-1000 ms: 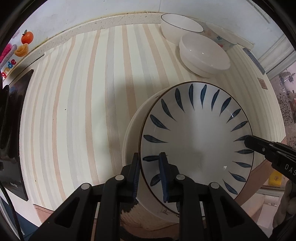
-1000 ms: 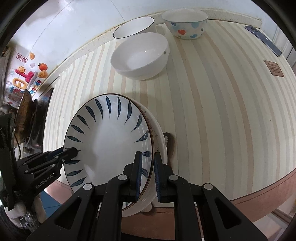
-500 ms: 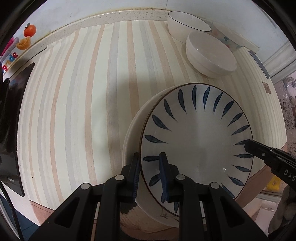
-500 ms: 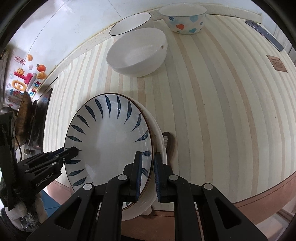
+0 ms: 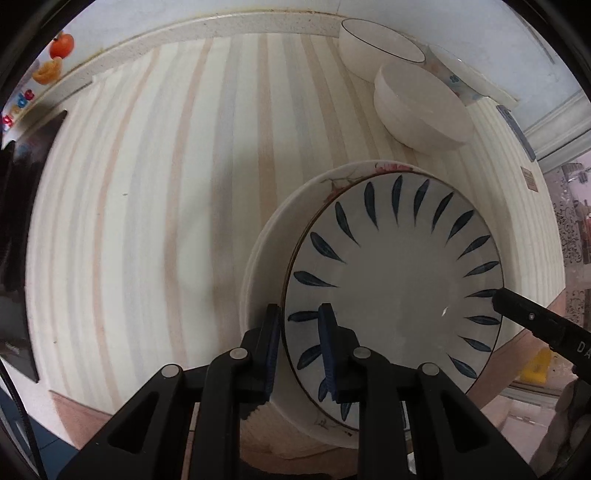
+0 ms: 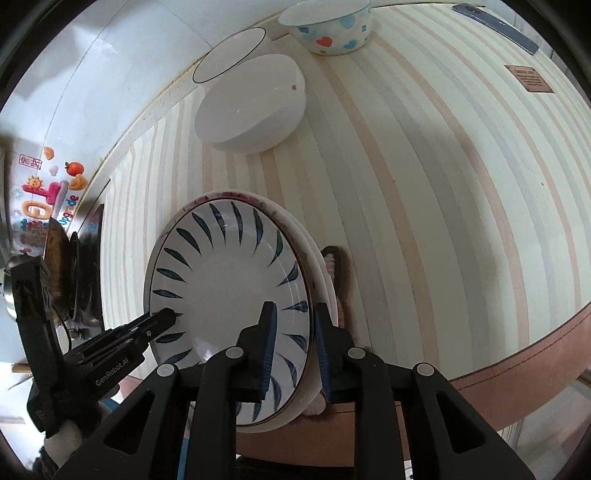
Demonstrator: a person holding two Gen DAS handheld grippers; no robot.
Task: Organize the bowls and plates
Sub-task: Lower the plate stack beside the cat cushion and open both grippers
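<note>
The blue-leaf plate (image 5: 391, 288) sits between my two sets of fingers, nested on top of a larger white plate with a pink flower rim (image 5: 266, 258), both near the front edge of the striped desk (image 5: 166, 184). My left gripper (image 5: 299, 325) pinches the plate's near rim, one finger (image 5: 327, 347) inside on the leaf pattern and the other outside the edge. My right gripper (image 6: 291, 325) straddles the opposite rim; its fingers are opening, the inner one (image 6: 267, 339) on the plate's face and the outer one beyond the edge, and I cannot tell whether the pads press on it.

Beyond my fingertips, toward the back wall, stand three empty bowls: a plain white bowl (image 6: 251, 107) nearest, a black-rimmed white bowl (image 6: 229, 55) just behind it, and a heart-patterned bowl (image 6: 328, 29) to the side of those. Past the heart bowl, a grey-blue flat object (image 6: 498, 26) lies on the desk.

Compared with a second ago, the flowered rim of the lower plate shows more clearly along the far side of the leaf plate, and the right fingers' gap has widened from a tight pinch.
</note>
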